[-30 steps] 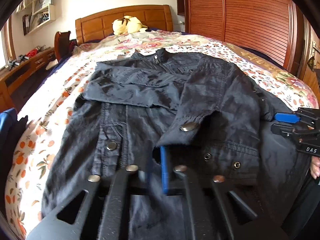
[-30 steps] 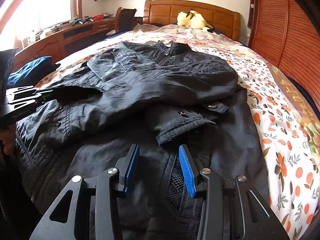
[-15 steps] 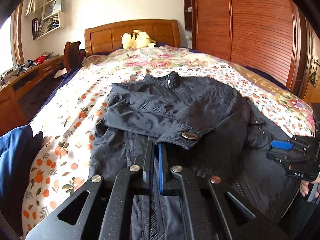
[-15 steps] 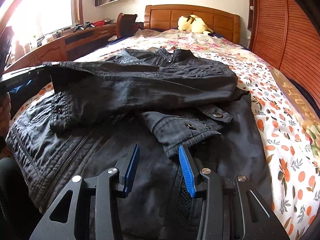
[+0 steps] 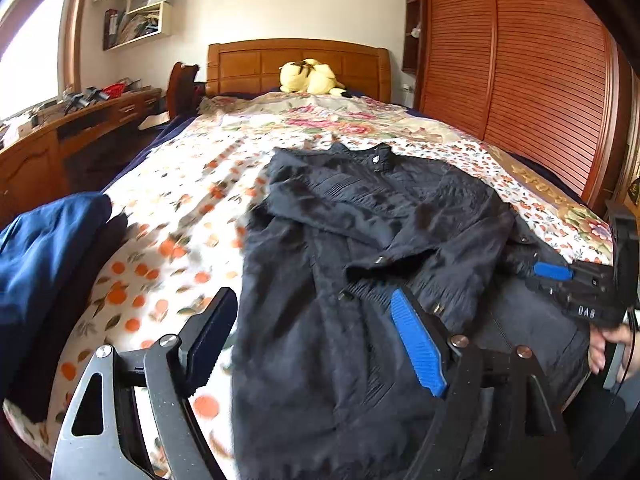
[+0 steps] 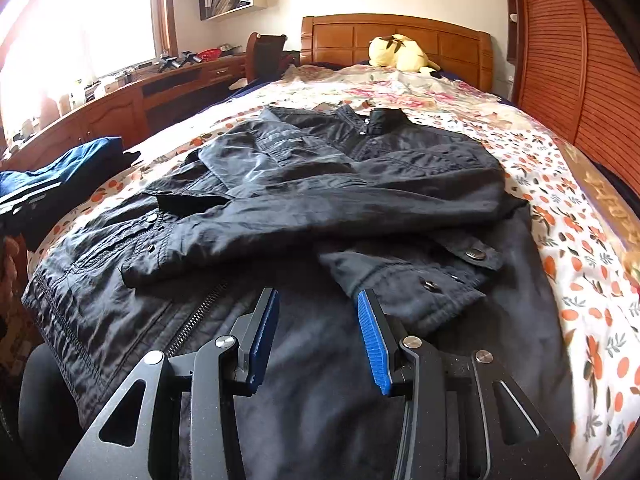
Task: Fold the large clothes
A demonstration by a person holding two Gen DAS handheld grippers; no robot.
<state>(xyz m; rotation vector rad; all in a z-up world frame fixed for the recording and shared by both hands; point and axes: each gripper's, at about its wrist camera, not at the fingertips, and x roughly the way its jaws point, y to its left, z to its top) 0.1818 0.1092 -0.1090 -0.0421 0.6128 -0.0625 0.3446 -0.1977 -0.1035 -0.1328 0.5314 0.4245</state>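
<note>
Black jacket (image 6: 320, 208) lies flat on the floral bedspread (image 5: 168, 216) below the wooden headboard (image 6: 396, 36), sleeves crossed; left gripper (image 5: 316, 340), jaws just spread and empty, and half-open, empty right gripper (image 6: 318, 336) should next pinch the hem evenly.

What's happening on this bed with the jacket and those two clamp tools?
A person holding a two-finger tool in each hand is folding a black jacket laid out on a floral bedspread. Both sleeves are already crossed over the chest. The left gripper has just been opening its jaws and holds nothing. The right gripper hovers over the jacket's lower front, jaws apart and empty. The bottom half is not yet folded up.
</note>
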